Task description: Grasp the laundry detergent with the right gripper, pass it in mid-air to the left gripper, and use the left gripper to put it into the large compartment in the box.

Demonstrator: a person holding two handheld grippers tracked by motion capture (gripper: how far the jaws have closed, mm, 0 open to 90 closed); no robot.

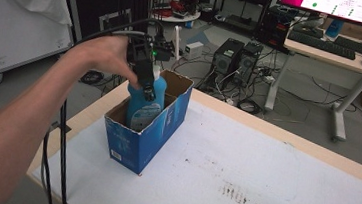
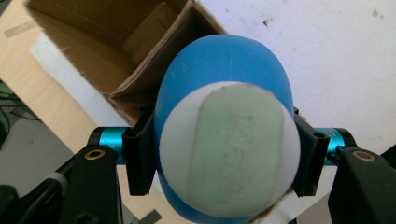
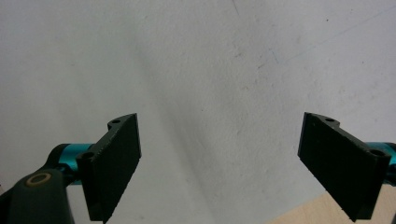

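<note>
A blue bottle point(image 1: 143, 103) with a white cap point(image 2: 231, 149) is gripped near its top by the left gripper point(image 1: 147, 90), jaws clamped on either side, and is held upright in the open blue cardboard box point(image 1: 140, 143) standing on the white table cover point(image 1: 263, 170). In the left gripper view, the bottle's cap is seen from above, with the box's brown interior beyond it. The right gripper point(image 3: 219, 163) is held with jaws spread wide and empty above the white surface.
</note>
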